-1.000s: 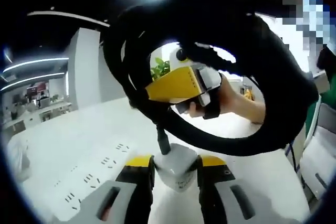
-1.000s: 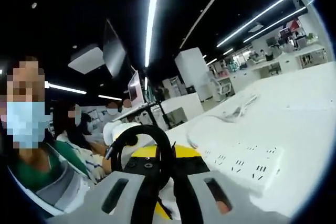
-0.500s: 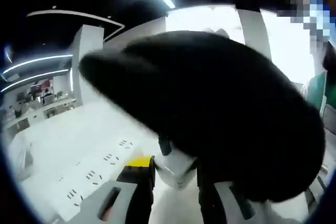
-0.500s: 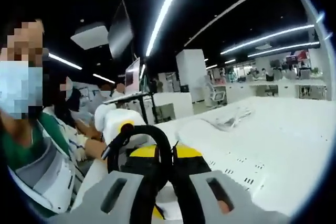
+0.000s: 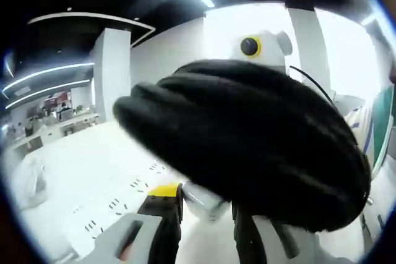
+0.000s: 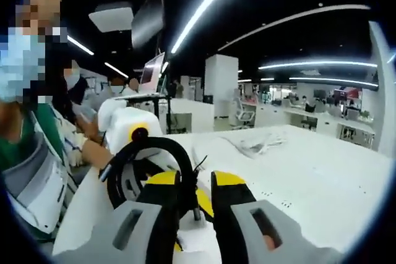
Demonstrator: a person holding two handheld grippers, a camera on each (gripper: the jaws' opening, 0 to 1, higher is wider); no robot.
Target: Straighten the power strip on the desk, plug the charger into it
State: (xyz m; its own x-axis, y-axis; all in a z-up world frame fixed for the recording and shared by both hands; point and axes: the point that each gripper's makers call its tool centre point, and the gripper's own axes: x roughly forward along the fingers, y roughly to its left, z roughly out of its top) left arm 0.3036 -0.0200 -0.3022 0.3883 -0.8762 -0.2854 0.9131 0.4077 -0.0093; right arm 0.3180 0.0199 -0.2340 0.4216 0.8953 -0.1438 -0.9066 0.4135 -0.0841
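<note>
White desk (image 5: 68, 177) carries the power strip (image 5: 117, 205) flat, now nearer the left gripper (image 5: 204, 214), which stays clamped on the charger (image 5: 201, 199); its black cable coil (image 5: 247, 146) has swung close. Right gripper (image 6: 195, 205) pinches that cable (image 6: 148, 153). Plugging looks imminent.

Your left gripper (image 5: 204, 205): jaws closed on white charger (image 5: 203, 201), held between yellow-tipped fingers. Your right gripper (image 6: 197, 199): jaws nearly together, pinching black cable (image 6: 148, 153) just ahead of tips. Your left gripper body sits beyond right tips.
</note>
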